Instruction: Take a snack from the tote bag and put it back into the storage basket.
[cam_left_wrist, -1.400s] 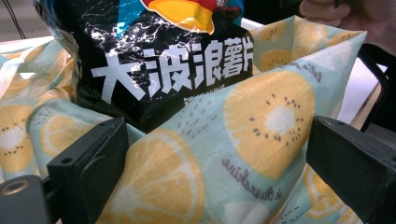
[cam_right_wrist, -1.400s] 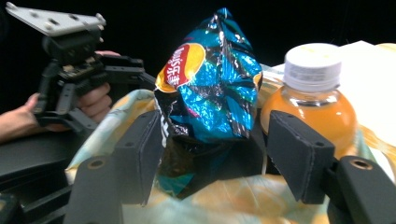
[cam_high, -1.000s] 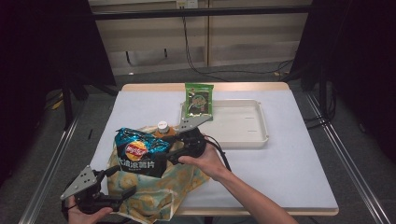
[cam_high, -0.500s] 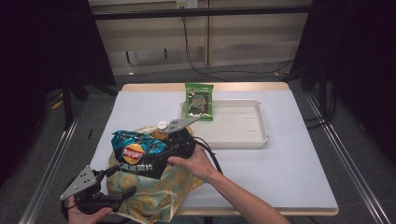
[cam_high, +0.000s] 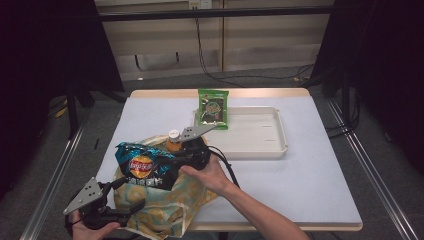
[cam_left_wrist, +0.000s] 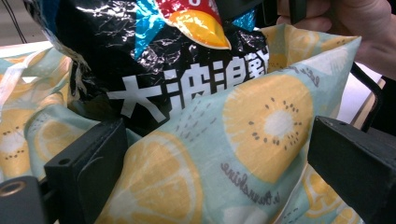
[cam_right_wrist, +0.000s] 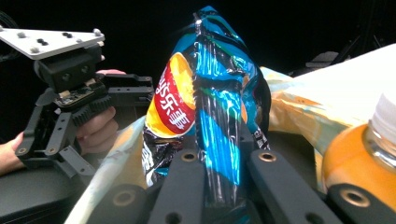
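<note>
A black and blue chip bag (cam_high: 142, 165) hangs half inside the open mouth of a fruit-print cloth bag (cam_high: 165, 210) at the table's front left. My right gripper (cam_high: 172, 162) is shut on it. In the right gripper view the jaws, which have just been closing, pinch the crinkled foil (cam_right_wrist: 205, 102). My left gripper (cam_high: 127, 197) sits at the cloth bag's near edge. In the left gripper view its jaws stand wide apart, with the printed cloth (cam_left_wrist: 261, 121) bulging between them and the chip bag (cam_left_wrist: 154, 70) just beyond.
An orange drink bottle (cam_high: 173, 141) with a white cap stands right behind the cloth bag, close to my right gripper. A white tray (cam_high: 260, 150) lies at mid-right. A green snack packet (cam_high: 213, 107) leans on its far left corner.
The chip bag and my right gripper have shifted slightly left over the cloth bag. My left gripper has stayed where it was.
</note>
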